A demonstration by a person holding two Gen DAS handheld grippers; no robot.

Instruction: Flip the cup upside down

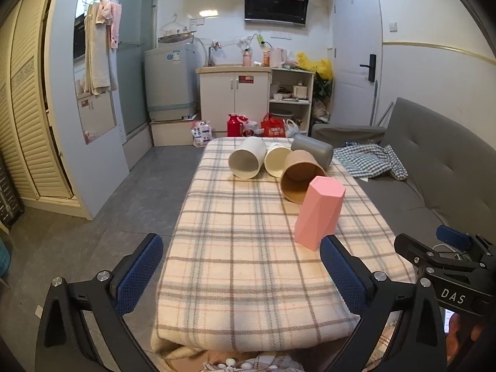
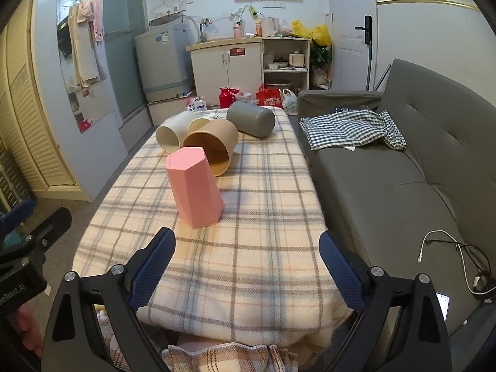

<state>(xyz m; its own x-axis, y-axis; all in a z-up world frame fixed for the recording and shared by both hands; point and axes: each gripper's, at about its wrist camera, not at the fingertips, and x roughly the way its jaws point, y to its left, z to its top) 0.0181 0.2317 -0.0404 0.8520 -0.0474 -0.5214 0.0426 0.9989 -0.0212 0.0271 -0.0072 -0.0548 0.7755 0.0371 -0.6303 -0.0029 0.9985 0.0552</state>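
Observation:
A pink faceted cup [image 1: 319,214] stands upside down on the plaid-covered table [image 1: 241,248]; it also shows in the right wrist view [image 2: 193,187]. Behind it lie a brown cup [image 1: 302,175], a cream cup [image 1: 276,159], a white cup [image 1: 247,161] and a grey cup [image 1: 313,150], all on their sides. My left gripper [image 1: 241,274] is open and empty, near the table's front edge, its right finger close to the pink cup. My right gripper [image 2: 248,268] is open and empty, a little in front of the pink cup. It also shows in the left wrist view [image 1: 446,248].
A grey sofa [image 2: 403,170] runs along the table's right side with a checked cloth [image 2: 353,128] and a white cable [image 2: 443,248] on it. Cabinets, a washing machine [image 1: 170,80] and bags stand beyond the table's far end. Bare floor lies to the left.

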